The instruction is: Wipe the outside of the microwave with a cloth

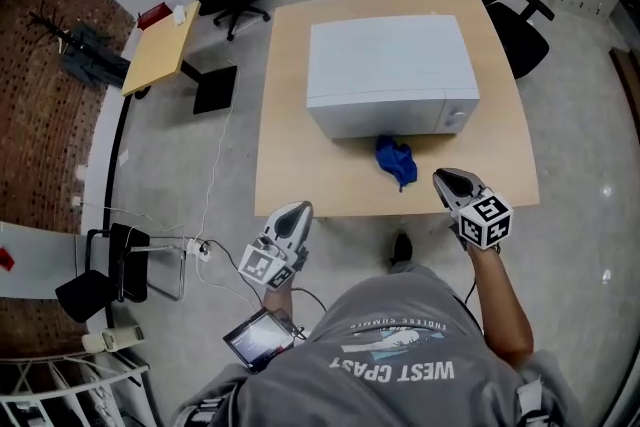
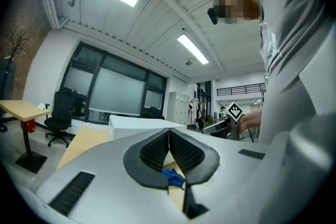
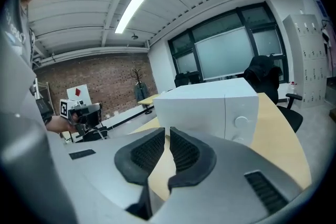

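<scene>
Pale wooden table [image 1: 290, 145] carried the white microwave [image 1: 385, 65] near its middle, with the door face turned toward the person. The blue cloth [image 1: 396, 160] lay crumpled on the tabletop directly in front of the microwave's door, close against its lower front edge, and neither tool held it. The right gripper [image 1: 443, 177] hovered in front of the microwave, just right of the cloth, its jaws pressed together with nothing between them. The left gripper [image 1: 298, 209] hung over the table edge farthest from the microwave, well left of the cloth, its jaws likewise closed and empty. The step in hand was judged to be picking up the cloth. To do it well, the nearer right gripper would need to spread its jaws before descending, take a thick fold at the top of the bundle rather than a loose corner, and clamp firmly, keeping its tips clear of the microwave's door.
</scene>
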Demonstrator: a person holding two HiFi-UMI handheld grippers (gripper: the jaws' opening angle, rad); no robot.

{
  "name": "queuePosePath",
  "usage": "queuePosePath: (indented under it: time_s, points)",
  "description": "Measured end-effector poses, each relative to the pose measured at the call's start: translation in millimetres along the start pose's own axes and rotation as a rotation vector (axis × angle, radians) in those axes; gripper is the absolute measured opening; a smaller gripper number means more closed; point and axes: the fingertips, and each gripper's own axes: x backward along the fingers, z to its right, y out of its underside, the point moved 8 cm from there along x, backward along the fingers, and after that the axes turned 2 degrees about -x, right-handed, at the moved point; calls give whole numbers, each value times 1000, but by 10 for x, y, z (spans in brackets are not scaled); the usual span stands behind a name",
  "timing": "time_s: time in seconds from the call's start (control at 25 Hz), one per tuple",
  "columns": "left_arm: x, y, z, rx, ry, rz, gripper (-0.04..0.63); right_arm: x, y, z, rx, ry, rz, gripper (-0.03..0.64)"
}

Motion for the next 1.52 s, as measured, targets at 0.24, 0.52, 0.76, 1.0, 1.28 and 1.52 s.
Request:
queuePosePath:
  time_s: [0.24,0.52,0.76,1.0,1.28,1.52]
  points:
    - [-372,33,-106,2,-50,-17,23,-785,91,406,64,-88,-142,27]
    - [-428,155,-282,40,-97,-56,23,-1751,622,602,131,-124,-391,161]
    - [-503,239,-529,67,-90,-81,23,-2274,1050,632,303,-99,-603,200]
    - [-548,307,-710,87,-85,-90,23,-2538,1313,696,423,-99,-727,205]
    - [-595,403,-783,114,-89,-84,23,-2568,1424,681,357,-146,-755,103]
    - [-567,406,-807,117,-104,-74,23,-2582,1332,654,310,-156,-741,80]
